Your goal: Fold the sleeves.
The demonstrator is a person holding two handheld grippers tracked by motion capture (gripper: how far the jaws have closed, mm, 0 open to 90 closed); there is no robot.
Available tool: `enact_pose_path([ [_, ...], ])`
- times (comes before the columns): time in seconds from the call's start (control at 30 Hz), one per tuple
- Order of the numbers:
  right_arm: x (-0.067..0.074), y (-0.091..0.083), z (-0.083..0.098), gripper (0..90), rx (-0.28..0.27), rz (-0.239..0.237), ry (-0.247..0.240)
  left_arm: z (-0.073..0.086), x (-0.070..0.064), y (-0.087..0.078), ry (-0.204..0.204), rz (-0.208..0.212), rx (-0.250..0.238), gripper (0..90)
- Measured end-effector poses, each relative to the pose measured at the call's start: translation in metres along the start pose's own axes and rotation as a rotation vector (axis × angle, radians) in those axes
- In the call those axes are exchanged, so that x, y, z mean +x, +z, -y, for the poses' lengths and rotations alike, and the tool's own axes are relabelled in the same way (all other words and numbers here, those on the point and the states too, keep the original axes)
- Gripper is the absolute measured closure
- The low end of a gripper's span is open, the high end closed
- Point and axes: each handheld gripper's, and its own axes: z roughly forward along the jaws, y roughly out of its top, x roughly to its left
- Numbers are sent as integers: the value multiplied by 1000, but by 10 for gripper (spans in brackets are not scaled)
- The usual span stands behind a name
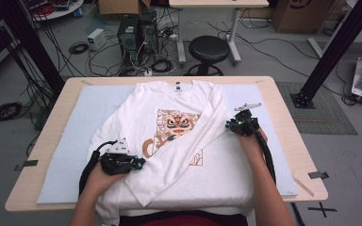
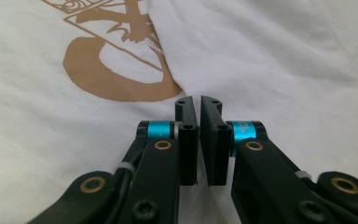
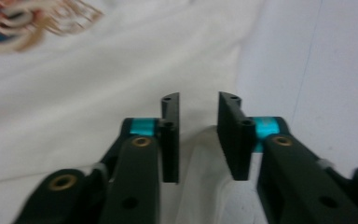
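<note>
A white T-shirt (image 1: 188,162) with a brown and orange print lies face up on a pale mat (image 1: 87,110), one long sleeve folded diagonally across its front. My left gripper (image 1: 141,163) rests low on the shirt's left side beside that folded sleeve. In the left gripper view its jaws (image 2: 195,100) stand together on the cloth (image 2: 270,60), right where the fold's edge meets the brown print (image 2: 107,79). My right gripper (image 1: 228,125) is at the shirt's right edge. In the right gripper view it (image 3: 198,100) is open, with the shirt's edge (image 3: 205,168) lying between the jaws.
The mat covers a light wooden table (image 1: 40,157); bare mat (image 3: 317,70) lies right of the shirt. Beyond the far edge stand a black stool (image 1: 208,49), computer towers (image 1: 136,35) and loose cables on the floor. Black frame posts (image 1: 332,49) rise on both sides.
</note>
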Motion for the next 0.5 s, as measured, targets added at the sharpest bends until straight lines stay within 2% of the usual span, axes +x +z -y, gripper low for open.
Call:
enact_pose_path([
  [0.03, -11, -2, 3, 876, 3, -40, 40, 0, 0, -7, -9, 31, -34, 882],
  [0.1, -19, -8, 8, 881, 4, -31, 34, 0, -2, -11, -17, 41, -50, 885],
  [0.17, -27, -14, 15, 900, 4, -32, 47, 0, -3, -12, -13, 55, -54, 885],
  [0.23, -32, -16, 20, 900, 3, -35, 54, 0, -4, -12, -11, 54, -52, 883],
  [0.27, -40, -18, 27, 900, -13, -75, 74, -1, -4, -11, -5, 40, -47, 876],
  [0.3, -40, -18, 29, 900, 1, -48, 68, -1, -4, -10, -11, 33, -45, 862],
  [0.33, -41, -19, 30, 900, 8, -25, 56, -1, -3, -10, -13, 27, -47, 838],
  [0.4, -44, -21, 32, 900, 1, -37, 62, -1, -2, -11, -22, 12, -55, 749],
  [0.47, -44, -26, 32, 839, -28, -26, 70, -2, 0, -12, -29, -18, -78, 670],
  [0.5, -44, -26, 32, 839, -28, -26, 70, -2, 0, -12, -29, -18, -78, 622],
])
